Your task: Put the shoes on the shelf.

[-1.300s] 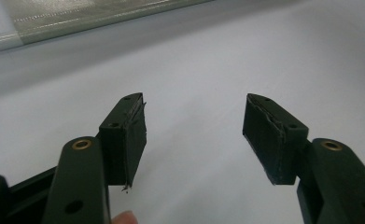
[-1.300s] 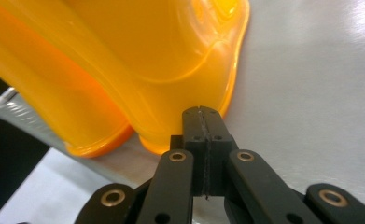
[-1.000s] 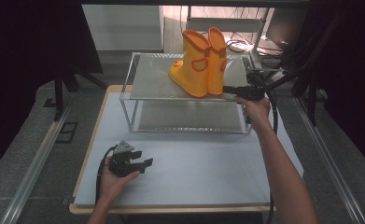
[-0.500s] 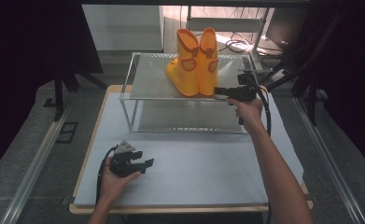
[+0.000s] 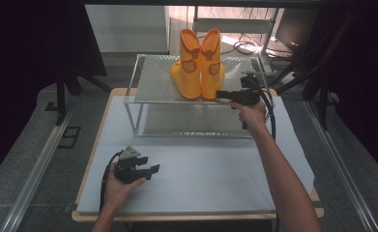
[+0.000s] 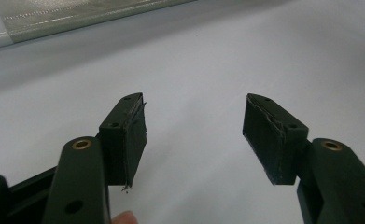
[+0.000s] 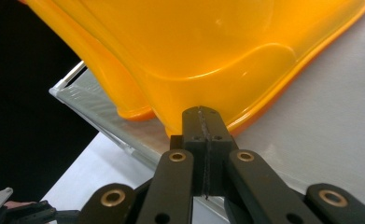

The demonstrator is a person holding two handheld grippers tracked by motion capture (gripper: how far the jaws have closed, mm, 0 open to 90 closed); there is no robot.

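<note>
- On the near side of the white table (image 5: 201, 183), the left gripper (image 5: 150, 170) rests in the hand, jaws wide apart with nothing between them.
- Farther back, the right gripper (image 5: 221, 94) reaches level over the mesh shelf (image 5: 152, 89), jaws pressed tight together, tip at the boot's heel.
- There on the shelf stands the pair of yellow boots (image 5: 198, 65), upright, side by side.

Dim, dark surroundings; the lit white table (image 5: 215, 179) is sharp, with soft shadows.
</note>
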